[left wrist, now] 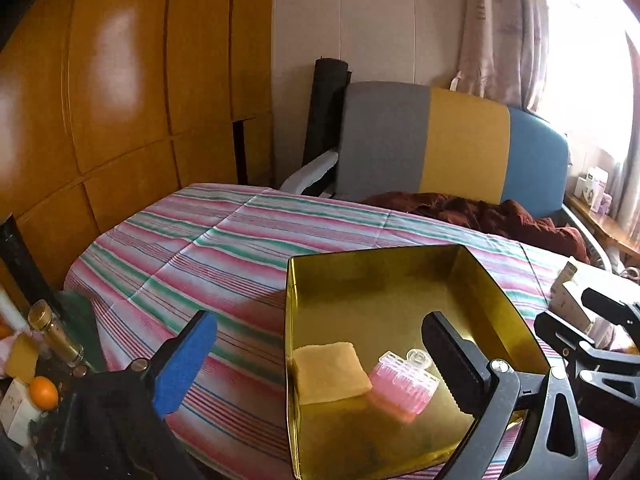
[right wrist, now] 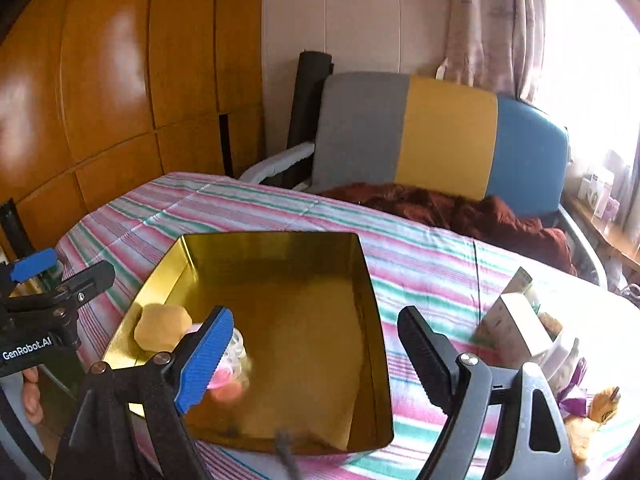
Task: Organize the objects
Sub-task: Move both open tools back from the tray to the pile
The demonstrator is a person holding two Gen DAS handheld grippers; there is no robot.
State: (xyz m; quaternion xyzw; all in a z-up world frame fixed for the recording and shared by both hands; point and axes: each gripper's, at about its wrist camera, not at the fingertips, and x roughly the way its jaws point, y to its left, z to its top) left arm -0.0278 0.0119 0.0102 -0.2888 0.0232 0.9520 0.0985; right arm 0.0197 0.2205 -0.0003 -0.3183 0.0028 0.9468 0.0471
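Resting in the gold tin [left wrist: 500, 292] on the striped bedspread [left wrist: 200, 248], a pink ridged hair roller [left wrist: 404, 386] touches a yellow sponge [left wrist: 330, 372]; left gripper [left wrist: 320, 364] and right gripper [right wrist: 316, 356] gape wide, empty.

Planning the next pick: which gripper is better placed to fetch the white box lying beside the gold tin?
Probably the right gripper. It is open and empty, and the white box lies just off its right finger. The left gripper sits on the gold tin's far side.

Striped bed [left wrist: 208, 248], gold tin [left wrist: 496, 292], boxes [right wrist: 516, 328]
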